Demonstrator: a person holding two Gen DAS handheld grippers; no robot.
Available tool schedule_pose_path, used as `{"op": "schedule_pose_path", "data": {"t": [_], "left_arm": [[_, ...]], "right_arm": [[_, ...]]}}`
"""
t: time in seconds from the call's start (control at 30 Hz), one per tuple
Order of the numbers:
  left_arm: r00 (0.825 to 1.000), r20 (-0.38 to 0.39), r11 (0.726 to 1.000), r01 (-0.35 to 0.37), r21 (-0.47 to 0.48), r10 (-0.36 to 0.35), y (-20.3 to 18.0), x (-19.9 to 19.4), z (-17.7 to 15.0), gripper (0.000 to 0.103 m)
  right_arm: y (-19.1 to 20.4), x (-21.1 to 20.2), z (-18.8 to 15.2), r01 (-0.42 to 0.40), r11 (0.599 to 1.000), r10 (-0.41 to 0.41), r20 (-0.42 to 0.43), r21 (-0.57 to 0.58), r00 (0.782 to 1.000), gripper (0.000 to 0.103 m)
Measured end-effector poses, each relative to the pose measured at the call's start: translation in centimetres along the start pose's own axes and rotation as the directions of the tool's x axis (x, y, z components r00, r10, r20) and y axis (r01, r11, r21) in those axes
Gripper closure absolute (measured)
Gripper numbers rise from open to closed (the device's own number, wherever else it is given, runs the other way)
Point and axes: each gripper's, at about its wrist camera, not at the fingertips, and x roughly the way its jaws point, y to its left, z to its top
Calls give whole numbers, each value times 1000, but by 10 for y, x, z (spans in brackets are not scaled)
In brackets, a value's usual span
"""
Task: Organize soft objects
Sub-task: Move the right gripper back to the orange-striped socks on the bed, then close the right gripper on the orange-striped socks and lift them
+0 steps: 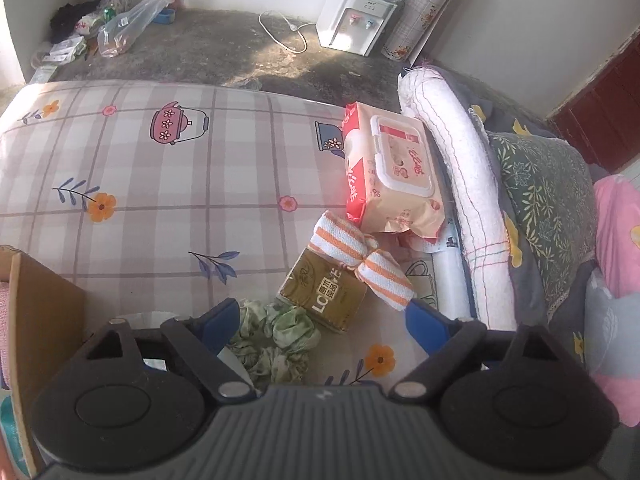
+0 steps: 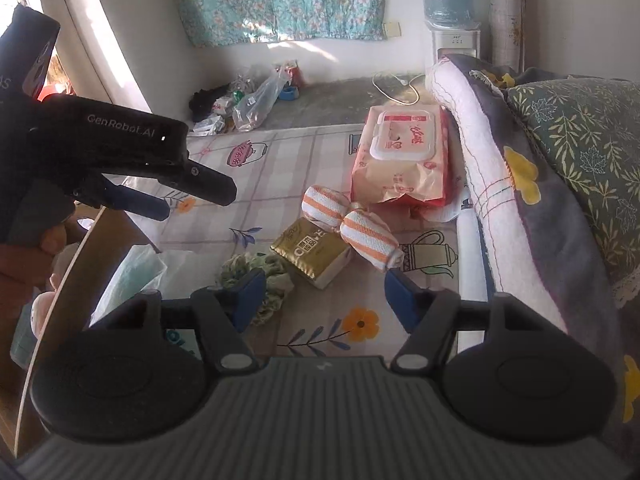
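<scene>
Jaws spread and empty on both the left gripper (image 1: 322, 318) and right gripper (image 2: 324, 290), so the smart play is dropping squarely over the green scrunchie (image 1: 276, 340) before squeezing.

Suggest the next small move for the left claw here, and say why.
Probably lower the left claw onto the green scrunchie and close. Its jaws stand open and empty, the scrunchie lies loose on the checked sheet nearest its fingers, and the cardboard box sits just to the left.
</scene>
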Motion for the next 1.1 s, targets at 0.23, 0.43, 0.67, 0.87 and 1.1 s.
{"op": "schedule_pose_path", "data": {"t": [0.23,0.43,0.67,0.87,1.1], "left_arm": [[993,-111,993,22,-113,-34,-7,83,33,23],[993,-118,986,8,-165,-28,-6,116,44,33],[998,-69,989,-1,-149,-10,-7,120,49,55],[999,-39,988,26,-153,-32,-5,108,45,63],[993,33,983,120,-136,-116,-8,48,32,64]], "right_arm": [[-17,90,26,23,998,-28,-86,-64,996,43],[-25,129,34,19,996,-28,-109,-90,994,44],[-27,143,27,-2,999,-3,-93,-53,996,62],[-6,126,22,50,991,-57,-53,-121,997,71],[23,66,25,102,983,-98,35,-155,995,73]]}}
